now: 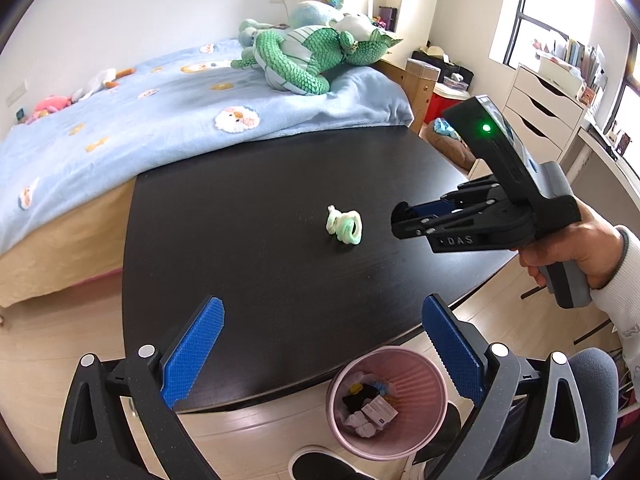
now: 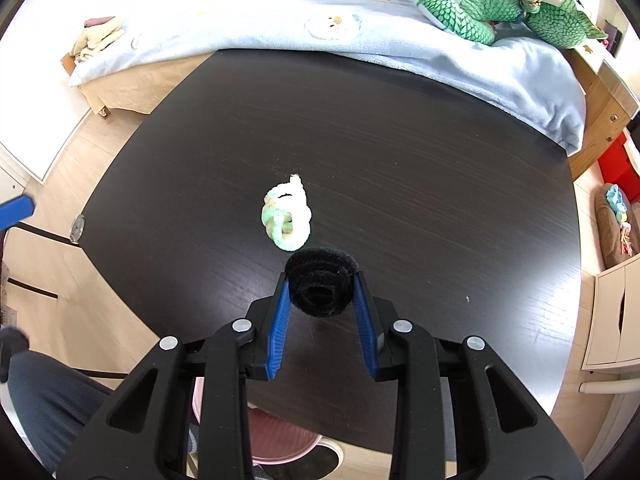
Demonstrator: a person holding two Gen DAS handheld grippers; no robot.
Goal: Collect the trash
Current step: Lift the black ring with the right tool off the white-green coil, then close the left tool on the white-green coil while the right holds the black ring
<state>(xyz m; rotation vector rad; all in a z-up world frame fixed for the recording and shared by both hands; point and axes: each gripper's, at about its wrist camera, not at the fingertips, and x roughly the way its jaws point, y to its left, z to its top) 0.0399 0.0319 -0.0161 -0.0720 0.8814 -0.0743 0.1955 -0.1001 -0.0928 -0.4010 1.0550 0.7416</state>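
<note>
Bedroom with a blue-quilted bed behind a dark bench. Near its edge on the floor stands a pink bin already holding scraps. The right gripper has its jaws narrowed onto a black fuzzy roll, lifted clear. The left gripper waits wide open, holding nothing. A pale green twisted cord lies mid-bench. Next, likely, carry the roll over the bin and release.
</note>
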